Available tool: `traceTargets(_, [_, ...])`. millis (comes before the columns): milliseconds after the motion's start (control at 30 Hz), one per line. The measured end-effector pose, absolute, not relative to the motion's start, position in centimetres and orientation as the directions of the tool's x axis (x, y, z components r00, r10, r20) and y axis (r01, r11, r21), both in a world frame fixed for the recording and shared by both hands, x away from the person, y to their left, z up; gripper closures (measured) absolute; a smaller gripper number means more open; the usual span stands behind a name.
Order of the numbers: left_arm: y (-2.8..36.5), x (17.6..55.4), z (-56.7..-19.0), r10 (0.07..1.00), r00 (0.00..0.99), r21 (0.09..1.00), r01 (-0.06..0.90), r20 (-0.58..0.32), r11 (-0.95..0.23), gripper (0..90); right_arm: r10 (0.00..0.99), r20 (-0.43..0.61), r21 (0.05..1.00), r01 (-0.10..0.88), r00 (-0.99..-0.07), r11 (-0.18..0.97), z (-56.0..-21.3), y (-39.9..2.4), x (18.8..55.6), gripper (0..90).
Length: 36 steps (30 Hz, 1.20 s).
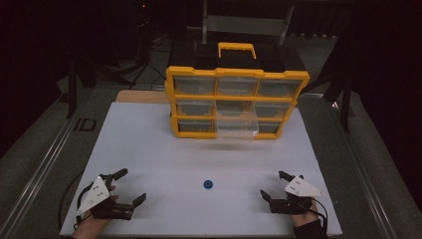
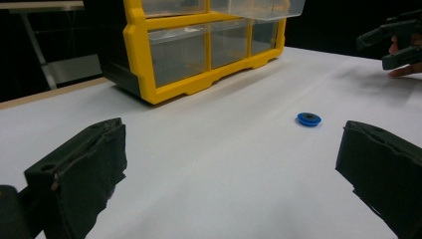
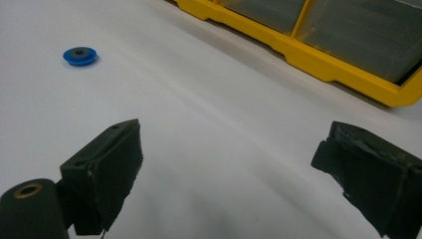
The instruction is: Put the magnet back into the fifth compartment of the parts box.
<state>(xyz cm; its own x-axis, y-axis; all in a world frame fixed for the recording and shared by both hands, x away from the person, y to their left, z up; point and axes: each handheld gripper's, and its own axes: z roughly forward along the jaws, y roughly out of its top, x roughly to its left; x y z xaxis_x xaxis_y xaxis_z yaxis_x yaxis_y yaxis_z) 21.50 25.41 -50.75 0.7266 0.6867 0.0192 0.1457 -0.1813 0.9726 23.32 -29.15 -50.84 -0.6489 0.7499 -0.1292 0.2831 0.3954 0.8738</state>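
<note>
Item: blue disc, flat on the table, between left claw and right claw, near neither. Both claws: jaws apart, empty. Open drawer beyond (likely destination). Advice: approach low, straddle rim, close squarely.

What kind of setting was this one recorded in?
Probably a lab or studio recording bench: a bare white tabletop against dark surroundings, a yellow-framed plastic drawer organiser with one clear drawer pulled out, and a small blue ring-shaped disc set out between both open claws.
</note>
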Motion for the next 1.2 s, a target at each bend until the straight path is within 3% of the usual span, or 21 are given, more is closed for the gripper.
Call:
traceTargets(367, [25.3, 22.3, -49.2, 0.664, 0.747, 0.979, 0.151, -0.024, -0.134, 0.0, 0.755, -0.132, 0.88, 0.274, -0.643, 0.387, -50.5, -29.1, 23.2, 8.3])
traceTargets(733, [23.1, 24.0, -44.7, 0.515, 0.856, 0.972, 0.157, -0.044, -0.177, 0.0, 0.75, -0.131, 0.888, 0.259, -0.649, 0.38, -50.3, -29.1, 23.2, 8.3])
traceTargets(1200, [20.1, 25.4, -40.4, 0.424, 0.904, 0.97, 0.146, -0.051, -0.194, 0.0, 0.747, -0.127, 0.889, 0.259, -0.652, 0.377, -50.3, -29.1, 23.3, 8.3])
